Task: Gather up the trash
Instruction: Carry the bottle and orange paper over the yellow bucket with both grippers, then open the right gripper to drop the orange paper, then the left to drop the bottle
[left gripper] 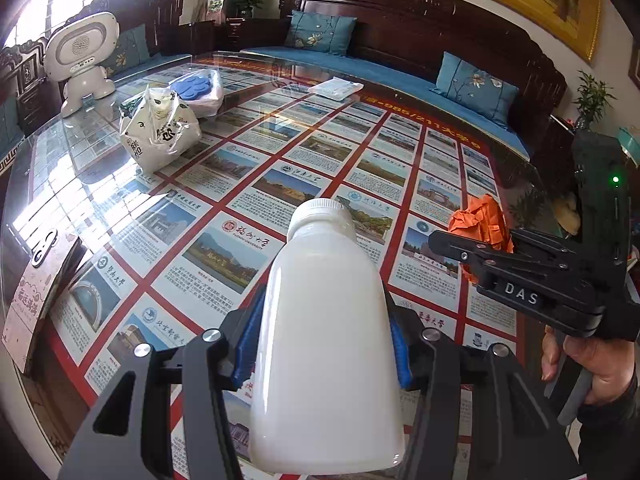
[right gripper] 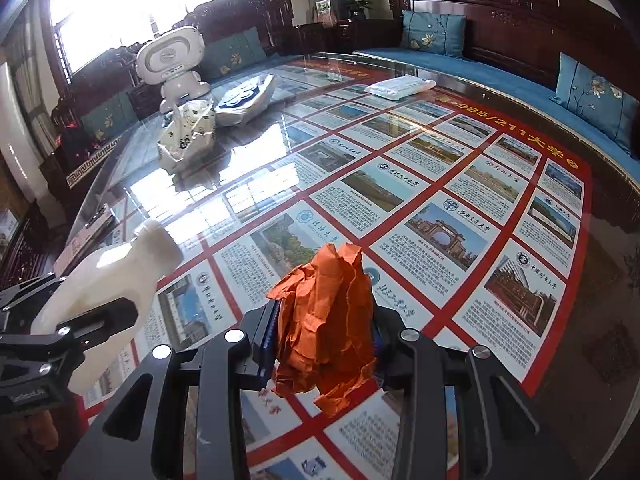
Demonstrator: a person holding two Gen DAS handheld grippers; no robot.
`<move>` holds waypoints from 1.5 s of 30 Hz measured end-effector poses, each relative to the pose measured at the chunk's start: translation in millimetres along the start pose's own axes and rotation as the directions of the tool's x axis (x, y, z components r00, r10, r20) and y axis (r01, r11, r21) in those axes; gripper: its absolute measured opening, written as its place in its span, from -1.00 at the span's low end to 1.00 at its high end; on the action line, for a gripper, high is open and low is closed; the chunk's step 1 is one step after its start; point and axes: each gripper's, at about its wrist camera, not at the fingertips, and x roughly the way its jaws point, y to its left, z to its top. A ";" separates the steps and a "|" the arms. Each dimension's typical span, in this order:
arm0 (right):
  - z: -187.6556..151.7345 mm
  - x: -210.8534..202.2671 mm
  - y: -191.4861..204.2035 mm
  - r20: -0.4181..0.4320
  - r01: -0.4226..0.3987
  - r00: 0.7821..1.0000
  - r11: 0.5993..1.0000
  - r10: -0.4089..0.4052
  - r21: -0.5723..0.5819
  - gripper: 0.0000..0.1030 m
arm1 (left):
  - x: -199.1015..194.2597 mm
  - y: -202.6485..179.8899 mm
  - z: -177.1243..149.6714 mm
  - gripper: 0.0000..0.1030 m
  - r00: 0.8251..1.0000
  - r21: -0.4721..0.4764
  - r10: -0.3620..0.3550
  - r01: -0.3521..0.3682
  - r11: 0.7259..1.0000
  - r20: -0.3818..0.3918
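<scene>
The left gripper clamps a white plastic bottle, cap toward the upper frame; the right gripper pinches crumpled orange paper. The printed white bag lies upper left, nearer the left hand.

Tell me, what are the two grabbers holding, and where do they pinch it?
The left gripper pinches the white bottle around its body. The right gripper pinches the crumpled orange paper at its sides.
</scene>
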 end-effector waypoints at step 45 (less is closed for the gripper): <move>-312.7 -285.3 -166.7 -0.140 0.301 0.953 0.901 -0.270 0.312 -0.29 | -11.3 -401.1 -167.9 0.02 0.852 0.562 -0.313 0.515 0.647 -0.420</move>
